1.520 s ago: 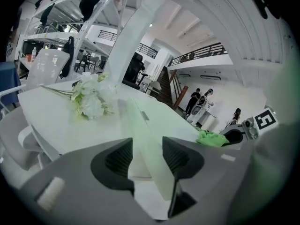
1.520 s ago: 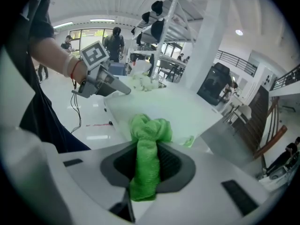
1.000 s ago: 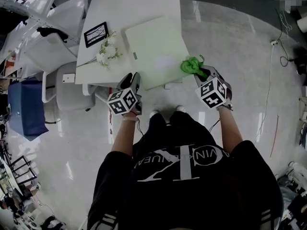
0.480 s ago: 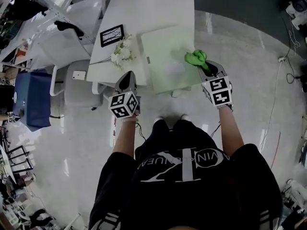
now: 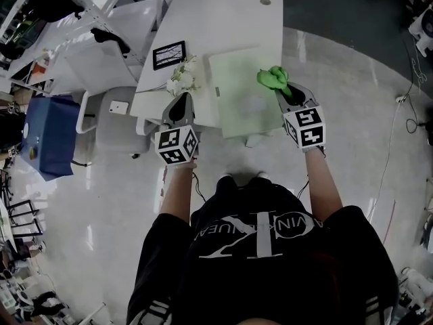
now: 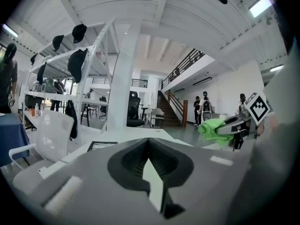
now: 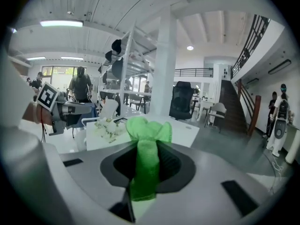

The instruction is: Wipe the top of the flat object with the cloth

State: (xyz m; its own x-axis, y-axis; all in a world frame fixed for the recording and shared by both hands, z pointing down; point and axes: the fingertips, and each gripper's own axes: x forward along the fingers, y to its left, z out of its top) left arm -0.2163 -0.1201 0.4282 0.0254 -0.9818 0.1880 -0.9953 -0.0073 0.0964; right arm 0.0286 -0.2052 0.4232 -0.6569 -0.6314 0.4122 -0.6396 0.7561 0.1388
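Right claw (image 5: 287, 93) is clamped on a bright green cloth (image 5: 272, 78); in the right gripper view a strip of the cloth runs down between the two jaws and bunches into a loose wad above their tips. In the head view this claw sits right of centre in the frame, and the wad lies over the upper right corner of a pale green flat board (image 5: 238, 90). Whether cloth and board touch cannot be told from above.

Left claw (image 5: 179, 105) is closed with nothing between its jaws; in the left gripper view the two sides meet along a thin seam. It sits left of centre in the head view, over the near edge of the white worktop (image 5: 220, 19), just beside the board's left edge.

The board lies on the near right part of the worktop, its lower edge overhanging toward the person. A bunch of white flowers (image 5: 181, 81) rests just left of the board, above the left claw, and a small black picture frame (image 5: 169, 54) lies beyond them. A white chair (image 5: 111, 117) stands at the worktop's left side, with a blue bag (image 5: 46, 135) further left on the floor.
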